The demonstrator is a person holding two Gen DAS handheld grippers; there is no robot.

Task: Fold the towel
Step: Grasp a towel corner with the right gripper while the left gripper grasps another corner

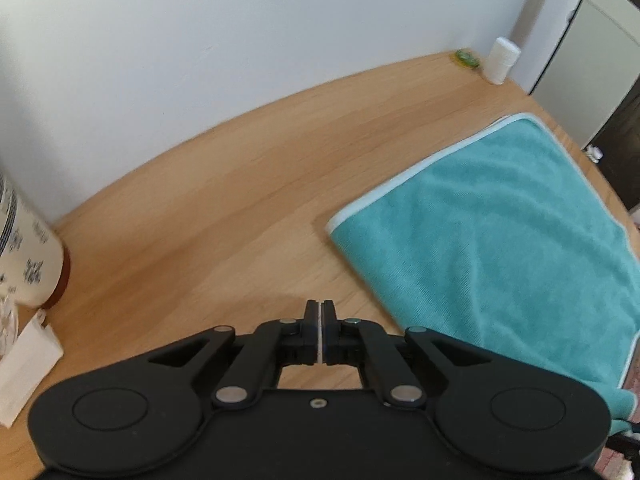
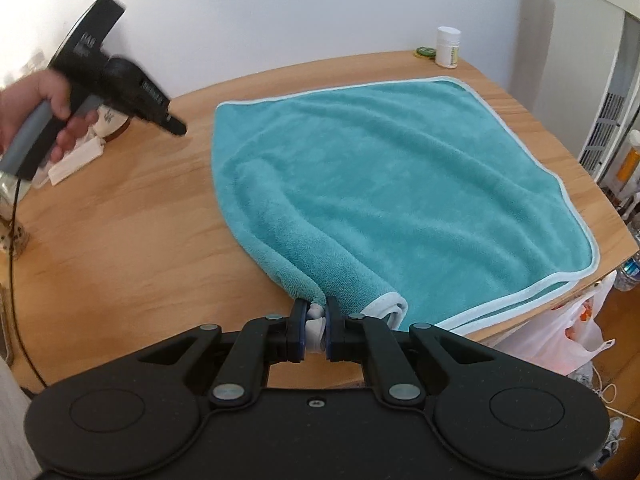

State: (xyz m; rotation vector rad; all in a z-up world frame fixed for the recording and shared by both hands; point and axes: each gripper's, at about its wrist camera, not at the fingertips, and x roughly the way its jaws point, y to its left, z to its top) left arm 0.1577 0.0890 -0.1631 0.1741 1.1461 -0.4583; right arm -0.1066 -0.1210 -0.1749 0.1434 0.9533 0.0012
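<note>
Towel lies on the right part of the wooden table, teal with a pale trim, already doubled over: along the edge nearest the table's right side two trimmed layers show, one on the other. Its far edge lies near a white bottle and a small green lid at the back of the table.

The right gripper is clamped on the towel's near corner, with white trim bunched between its jaws, and the cloth rises in a ridge from that corner toward the left edge of the towel. So the step in hand looks like the start of a second fold, with one corner picked up.

The left gripper has its jaws pressed together on nothing. It hovers over bare table, well left of the towel, and the right view shows a hand holding it in the air beside a patterned jar and some folded white paper.

The next move probably calls for the left gripper to open, come across to the towel's other near corner or left edge and take hold, so both corners can travel together toward the far edge. With one corner carried alone, the cloth would likely twist and the trim would not line up. The pinch on the corner looks thin, so a steady lift seems wise.
</note>
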